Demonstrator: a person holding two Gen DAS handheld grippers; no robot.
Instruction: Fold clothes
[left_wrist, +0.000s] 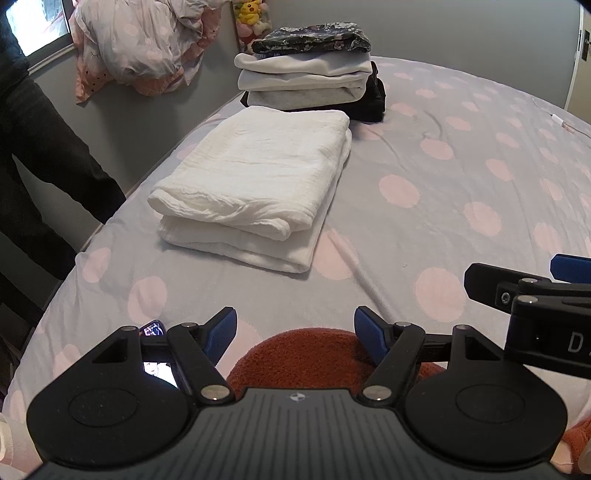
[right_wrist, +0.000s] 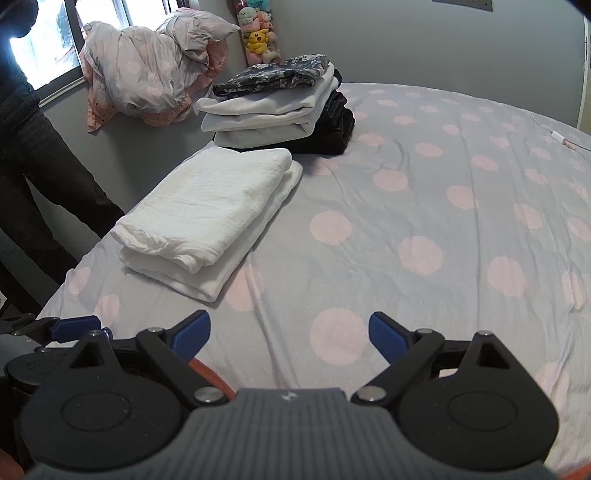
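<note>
A folded white cloth (left_wrist: 255, 184) (right_wrist: 207, 214) lies on the dotted bedsheet (left_wrist: 461, 177) (right_wrist: 424, 206). Behind it stands a stack of folded clothes (left_wrist: 314, 79) (right_wrist: 280, 110), with a dark floral piece on top. My left gripper (left_wrist: 295, 334) is open, hovering over a rust-orange fuzzy garment (left_wrist: 306, 354) at the near edge; nothing sits between its blue pads. My right gripper (right_wrist: 290, 336) is open too, above bare sheet. The right gripper's fingers (left_wrist: 517, 291) show at the right of the left wrist view. A sliver of the orange garment (right_wrist: 210, 373) peeks under the right gripper.
A crumpled pink-and-grey duvet (left_wrist: 140, 44) (right_wrist: 147, 70) is heaped on the window sill at the back left. Plush toys (left_wrist: 251, 18) (right_wrist: 258, 33) hang by the wall. A person's dark-trousered legs (left_wrist: 40, 155) (right_wrist: 40, 177) stand left of the bed. A lit phone (left_wrist: 159, 354) lies under the left gripper.
</note>
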